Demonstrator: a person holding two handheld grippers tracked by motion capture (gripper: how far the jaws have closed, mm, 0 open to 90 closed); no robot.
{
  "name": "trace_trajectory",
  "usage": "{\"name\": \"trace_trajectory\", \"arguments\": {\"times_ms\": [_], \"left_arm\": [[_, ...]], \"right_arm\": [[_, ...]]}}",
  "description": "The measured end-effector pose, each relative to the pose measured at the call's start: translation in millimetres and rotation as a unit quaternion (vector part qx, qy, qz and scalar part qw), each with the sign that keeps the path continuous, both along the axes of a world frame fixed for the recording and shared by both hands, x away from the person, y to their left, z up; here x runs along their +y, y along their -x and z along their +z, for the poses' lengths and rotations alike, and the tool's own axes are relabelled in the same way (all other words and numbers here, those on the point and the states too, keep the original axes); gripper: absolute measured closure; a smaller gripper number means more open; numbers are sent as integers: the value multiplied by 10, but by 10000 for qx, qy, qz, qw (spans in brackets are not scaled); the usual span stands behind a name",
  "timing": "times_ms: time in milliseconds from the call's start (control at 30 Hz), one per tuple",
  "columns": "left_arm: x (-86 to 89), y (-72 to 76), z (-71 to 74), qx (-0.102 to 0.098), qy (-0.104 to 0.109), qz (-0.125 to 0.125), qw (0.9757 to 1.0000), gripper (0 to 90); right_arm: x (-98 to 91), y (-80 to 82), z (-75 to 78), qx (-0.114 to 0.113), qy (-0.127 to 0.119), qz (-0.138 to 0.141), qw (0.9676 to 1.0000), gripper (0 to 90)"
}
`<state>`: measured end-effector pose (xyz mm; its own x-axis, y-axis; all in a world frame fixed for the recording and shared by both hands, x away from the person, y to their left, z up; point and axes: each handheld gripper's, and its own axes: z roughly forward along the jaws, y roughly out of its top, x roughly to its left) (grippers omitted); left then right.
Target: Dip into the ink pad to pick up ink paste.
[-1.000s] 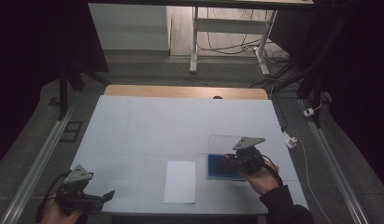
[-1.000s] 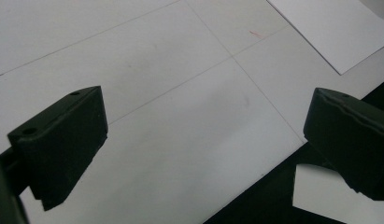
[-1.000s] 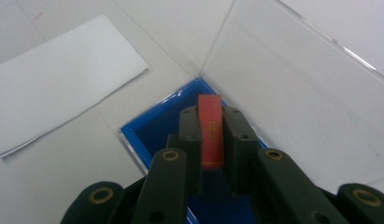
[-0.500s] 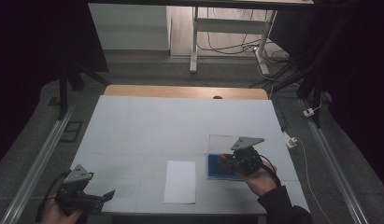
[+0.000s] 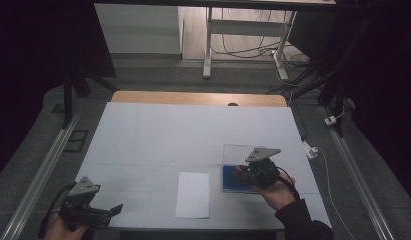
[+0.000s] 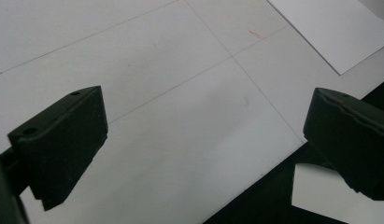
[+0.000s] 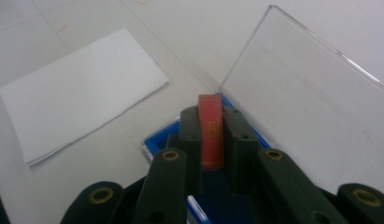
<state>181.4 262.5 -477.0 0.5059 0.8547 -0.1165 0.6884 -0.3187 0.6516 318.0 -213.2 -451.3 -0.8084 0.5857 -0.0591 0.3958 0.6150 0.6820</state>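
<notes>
Grippers first: my right gripper (image 5: 241, 171) sits at about four o'clock on the counter (image 5: 193, 130), and its jaws are pinched on a thin red piece (image 7: 210, 130) – flat, standing on edge between the pads, with small yellow marks on its face. In the right gripper view the red piece rises just above the jaw tips, directly over a blue tray (image 7: 157, 140) that lies on the counter. A clear lid (image 7: 302, 112) stands tilted open behind the blue tray, at its twelve o'clock side, hinged along the tray's far edge. From the high view the blue tray (image 5: 230, 181) shows partly under my right gripper, with the clear lid (image 5: 238, 151) just beyond it.

A white sheet of paper (image 5: 193, 194) lies flat at about six o'clock on the counter, just beside the blue tray and to its nine o'clock, not touching it. In the right gripper view the same sheet (image 7: 82, 88) lies toward ten o'clock from the jaws.

My left gripper (image 5: 113, 210) hangs at the counter's near edge, around seven o'clock, well apart from the tray and the paper – its jaws are spread wide with nothing between them. In the left gripper view I see the bare counter under those jaws and a corner of the sheet (image 6: 334, 32) up at one o'clock.
</notes>
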Motion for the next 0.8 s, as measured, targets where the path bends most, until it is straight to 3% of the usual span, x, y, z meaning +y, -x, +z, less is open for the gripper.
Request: {"name": "trace_trajectory", "arguments": {"times_ms": [500,800], "left_arm": [[2,0,1,6,17,-9,10000,1],[4,-1,1,12,21,-15,10000,1]], "right_arm": [[-51,-100,-142,156,117,-312,9993,797],[-68,-145,-231,286,372,-364,9982,796]]}}
